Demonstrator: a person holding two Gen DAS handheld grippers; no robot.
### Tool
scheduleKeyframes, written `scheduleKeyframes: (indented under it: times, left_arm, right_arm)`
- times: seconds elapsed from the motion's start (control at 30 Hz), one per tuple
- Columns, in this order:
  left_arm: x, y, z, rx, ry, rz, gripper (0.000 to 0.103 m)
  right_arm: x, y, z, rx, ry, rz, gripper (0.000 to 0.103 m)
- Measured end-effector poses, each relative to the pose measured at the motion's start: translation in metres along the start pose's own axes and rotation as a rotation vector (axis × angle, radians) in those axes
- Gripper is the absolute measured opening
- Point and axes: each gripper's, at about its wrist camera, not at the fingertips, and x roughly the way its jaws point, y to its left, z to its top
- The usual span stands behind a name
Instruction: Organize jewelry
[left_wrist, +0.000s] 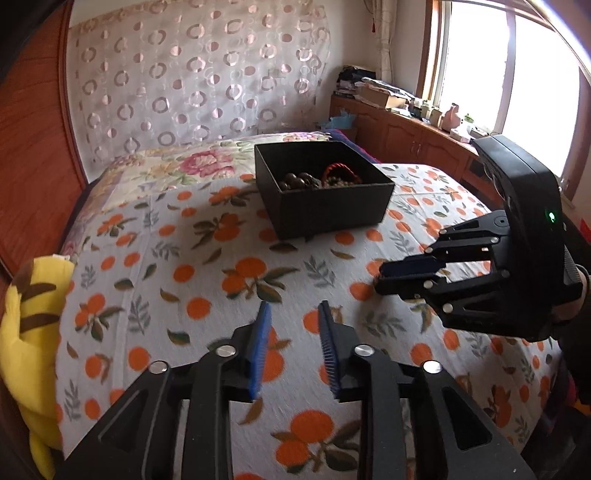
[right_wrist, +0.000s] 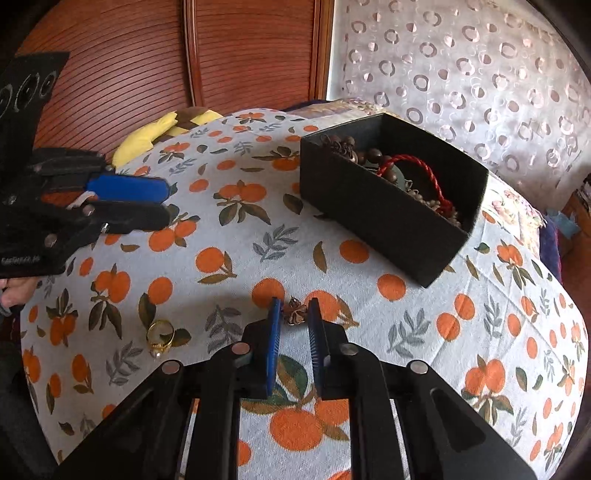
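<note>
A black open box (left_wrist: 325, 192) stands on the orange-print bedspread and holds brown bead strands and a red cord bracelet (right_wrist: 417, 173); the box also shows in the right wrist view (right_wrist: 380, 206). A small brown flower-shaped ornament (right_wrist: 293, 312) lies on the bedspread between the tips of my right gripper (right_wrist: 293, 314), which is open around it. A gold ring (right_wrist: 160, 334) lies to its left. My left gripper (left_wrist: 293, 317) is open and empty above the bedspread. The right gripper (left_wrist: 384, 277) appears at the right of the left wrist view, the left gripper (right_wrist: 162, 203) at the left of the right wrist view.
A yellow plush toy (left_wrist: 26, 332) lies at the bed's left edge. A patterned curtain (left_wrist: 195, 77) hangs behind the bed, with a wooden wardrobe (right_wrist: 229, 51) beside it. A wooden cabinet (left_wrist: 406, 136) with clutter stands under the window.
</note>
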Motion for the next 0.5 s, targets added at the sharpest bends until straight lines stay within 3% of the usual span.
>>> scheduleKeyframes:
  times: [0.5]
  left_arm:
    - [-0.002,-0.045,-0.027,0.044,0.05,-0.08,0.036]
  right_arm:
    - [-0.05,-0.009,-0.022,0.052,-0.072,-0.07,0.016]
